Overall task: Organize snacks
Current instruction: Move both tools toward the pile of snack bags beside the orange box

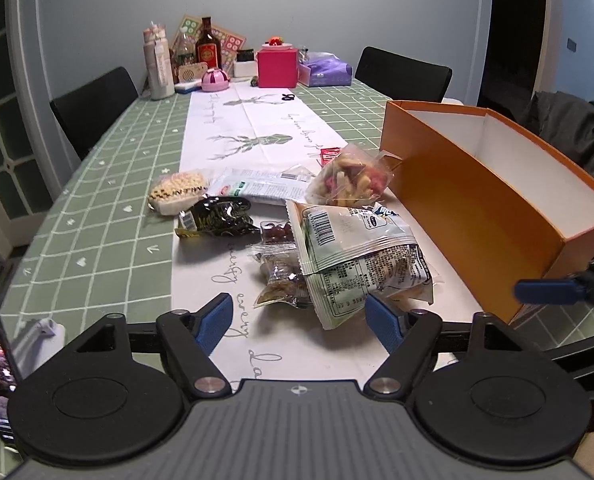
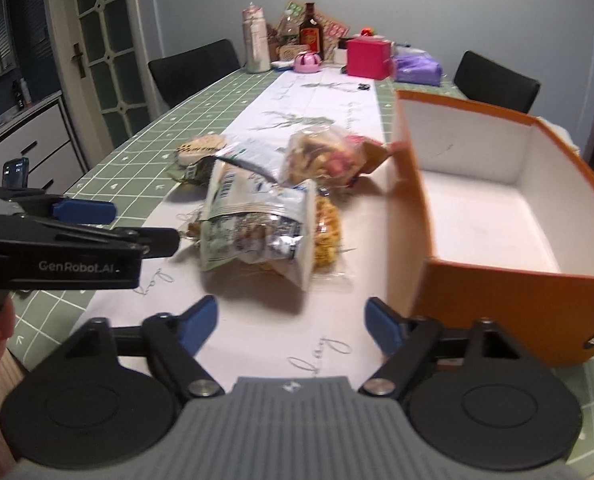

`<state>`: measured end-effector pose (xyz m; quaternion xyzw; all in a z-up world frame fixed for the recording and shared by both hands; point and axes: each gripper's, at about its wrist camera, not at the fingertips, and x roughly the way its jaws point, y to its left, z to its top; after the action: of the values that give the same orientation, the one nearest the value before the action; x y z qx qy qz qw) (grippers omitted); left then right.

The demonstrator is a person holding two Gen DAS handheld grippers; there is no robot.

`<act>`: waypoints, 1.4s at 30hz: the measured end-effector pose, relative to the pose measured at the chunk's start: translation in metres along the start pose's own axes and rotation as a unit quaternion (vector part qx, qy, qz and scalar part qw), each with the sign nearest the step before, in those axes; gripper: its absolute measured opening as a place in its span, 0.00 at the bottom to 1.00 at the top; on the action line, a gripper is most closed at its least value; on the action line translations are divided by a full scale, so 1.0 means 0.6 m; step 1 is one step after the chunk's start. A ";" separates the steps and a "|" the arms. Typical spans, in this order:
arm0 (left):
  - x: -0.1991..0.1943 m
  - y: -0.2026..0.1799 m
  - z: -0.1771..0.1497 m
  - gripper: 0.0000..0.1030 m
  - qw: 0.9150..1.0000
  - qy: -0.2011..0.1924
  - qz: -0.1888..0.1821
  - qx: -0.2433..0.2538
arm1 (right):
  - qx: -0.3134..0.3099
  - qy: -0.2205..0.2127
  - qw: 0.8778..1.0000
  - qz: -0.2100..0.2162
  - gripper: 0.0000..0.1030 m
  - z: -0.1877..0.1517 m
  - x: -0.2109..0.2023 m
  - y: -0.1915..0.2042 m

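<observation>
Left tool: the left tool [image 1: 299, 322] has its blue pads well apart and holds nothing; the near end of the pale green-and-white printed foil snack bag [image 1: 361, 256] lies just ahead of it, close to the right pad but apparently not pinched.
Right tool: the right tool [image 2: 291, 326] also stands wide and empty, over the white runner, with the open orange cardboard box with a white inside [image 2: 497, 280] just to its right.
Snack pile: ahead of both tools on the desk [image 1: 97, 184], the foil bag lies on top of small clear packets of brown and dark red sweets [image 1: 277, 276]; beyond it are a clear bag of pink and yellow sticks [image 1: 353, 178], a dark green crinkled packet [image 1: 217, 216] and a pack of pale puffed pieces [image 1: 177, 192].
Handling, foil bag: likely light, puffy and slick; it will crumple and may slide.
Where to grip: probably the flat crimped seam at the near end, not the air-filled belly.
Clear bags: soft, brittle contents; pinch the gathered top.
Box: looks empty.
</observation>
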<state>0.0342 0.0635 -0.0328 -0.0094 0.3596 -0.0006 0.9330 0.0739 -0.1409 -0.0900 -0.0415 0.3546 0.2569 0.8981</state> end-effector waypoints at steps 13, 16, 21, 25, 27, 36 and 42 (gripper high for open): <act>0.036 0.028 0.033 0.79 0.999 0.008 -0.036 -0.029 | -0.076 -0.022 0.997 0.005 0.64 0.042 0.066 0.033; 0.047 0.025 0.039 0.79 0.998 0.011 -0.059 -0.033 | -0.097 -0.026 0.995 0.010 0.48 0.044 0.078 0.042; 0.073 0.021 0.040 0.85 0.996 0.022 -0.078 -0.044 | -0.104 -0.028 0.994 -0.006 0.50 0.038 0.093 0.037; 0.090 0.018 0.038 0.86 0.992 0.029 -0.103 -0.064 | -0.125 -0.033 0.992 -0.011 0.54 0.029 0.101 0.044; 0.100 0.014 0.036 0.86 0.991 0.032 -0.110 -0.064 | -0.126 -0.037 0.991 -0.007 0.54 0.027 0.105 0.044; 0.107 0.011 0.025 0.88 0.991 0.041 -0.104 -0.075 | -0.141 -0.047 0.989 0.010 0.49 0.022 0.106 0.054; 0.092 0.013 0.021 0.66 0.993 0.036 -0.090 -0.065 | -0.143 -0.050 0.988 0.035 0.38 0.026 0.097 0.066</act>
<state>0.0836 0.0711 -0.0608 -0.1028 0.3899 -0.0619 0.9130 0.1002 -0.0776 -0.1124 -0.1443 0.2697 0.3381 0.8900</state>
